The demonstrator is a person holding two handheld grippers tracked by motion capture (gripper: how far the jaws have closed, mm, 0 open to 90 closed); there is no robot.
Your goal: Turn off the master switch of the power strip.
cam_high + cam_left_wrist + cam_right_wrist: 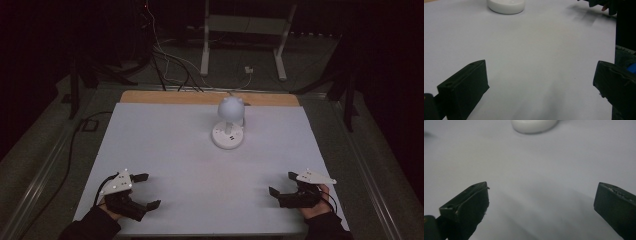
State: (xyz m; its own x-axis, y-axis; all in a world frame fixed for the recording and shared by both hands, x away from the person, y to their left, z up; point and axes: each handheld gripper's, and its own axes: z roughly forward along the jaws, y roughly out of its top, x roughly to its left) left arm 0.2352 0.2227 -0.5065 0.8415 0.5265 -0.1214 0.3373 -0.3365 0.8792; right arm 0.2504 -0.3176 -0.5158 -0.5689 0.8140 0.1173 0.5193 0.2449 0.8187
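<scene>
Two hand-held grippers rest at the near edge of the bench [150, 150], the left hand-held gripper [145, 190] and the right hand-held gripper [280, 183] both spread wide with nothing between their jaws. Ahead of both, and well apart from either, stands a small white lamp [229, 125]: a rounded globe head on a short stem rising from a flat round base. From the left hand-held gripper it lies forward and to the right; from the right one, forward and to the left. Its base shows at the top of the left gripper view [506, 5] and the right gripper view [534, 125].

It looks light, stiff and smooth, probably plastic, and top-heavy enough to tip if nudged at the head. The stem appears the surest place to grip, narrow enough for the jaws; the glossy globe would likely slip. Beyond the white bench top, cables [170, 65] and a white stand's legs [240, 45] sit on the dark floor.
</scene>
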